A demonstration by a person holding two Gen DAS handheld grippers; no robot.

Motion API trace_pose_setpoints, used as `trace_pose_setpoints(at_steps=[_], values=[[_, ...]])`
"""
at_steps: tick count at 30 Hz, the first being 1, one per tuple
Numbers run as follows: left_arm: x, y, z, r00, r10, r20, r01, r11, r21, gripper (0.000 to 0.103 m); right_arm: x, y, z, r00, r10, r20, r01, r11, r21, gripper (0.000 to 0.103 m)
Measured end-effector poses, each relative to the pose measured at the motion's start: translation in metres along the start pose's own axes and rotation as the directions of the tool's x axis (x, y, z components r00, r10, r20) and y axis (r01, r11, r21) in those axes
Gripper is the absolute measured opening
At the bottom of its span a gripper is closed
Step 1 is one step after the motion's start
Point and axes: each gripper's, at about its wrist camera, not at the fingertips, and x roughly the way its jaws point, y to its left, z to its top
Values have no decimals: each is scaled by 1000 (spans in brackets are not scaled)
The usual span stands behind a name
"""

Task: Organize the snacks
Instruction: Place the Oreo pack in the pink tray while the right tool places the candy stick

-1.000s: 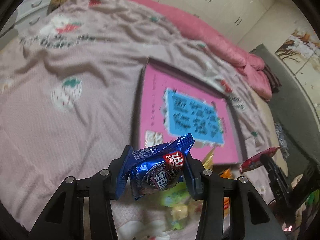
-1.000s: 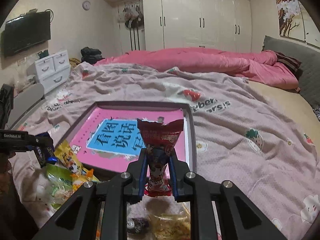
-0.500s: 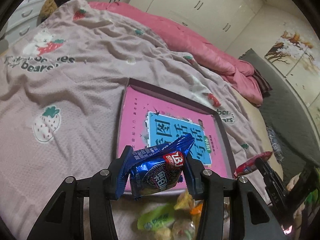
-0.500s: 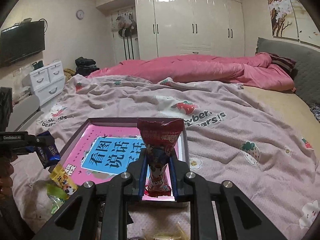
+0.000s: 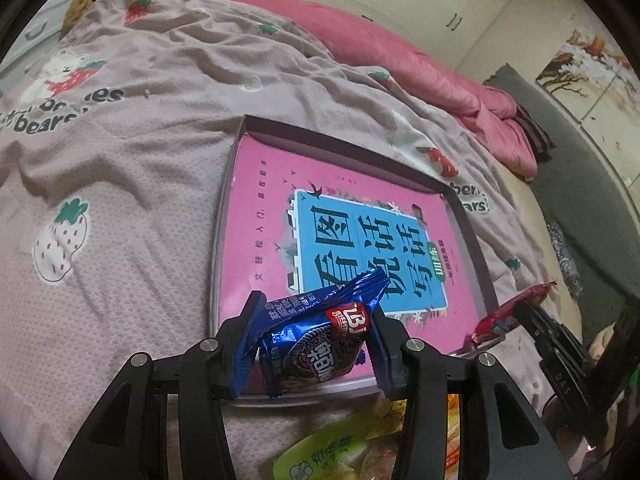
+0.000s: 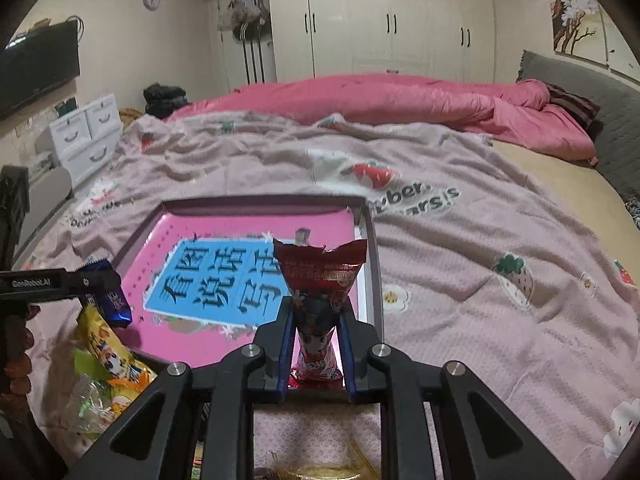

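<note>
**Two snack packets held over the tray on the bed**

You are working over a bed covered by a pale pink bedspread (image 6: 460,280) printed with strawberries and the word "bears"; a pink quilt (image 6: 400,100) lies along its far side, with white wardrobes behind.

A shallow tray (image 5: 224,240) sits on the bedspread, and a pink book (image 5: 264,208) with a blue panel of large Chinese characters fills it.

Your left gripper (image 5: 312,344) points steeply down over the tray's near edge, its jaws pressed on a blue biscuit packet (image 5: 316,344) showing a dark sandwich biscuit and white Chinese lettering. In the right wrist view the arm of that gripper reads "GenRobot.AI".

Your right gripper (image 6: 316,344) also tilts down, above the tray's near right corner, its jaws nearly together and pinching a red snack packet (image 6: 320,280) upright, torn top edge uppermost; its small print is too fine to read.

Off the tray's near edge, loose snacks lie on the bedspread: a yellow packet (image 6: 104,344) and a green packet (image 5: 320,452).
</note>
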Motion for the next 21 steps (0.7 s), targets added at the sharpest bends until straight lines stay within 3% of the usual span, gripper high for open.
trace_pose_setpoints(at_steps=[21], values=[[11,3,0,1000,14,-9,-14,999,37,51,46,5,-5,995,-10,-100,11,1000,9,21]])
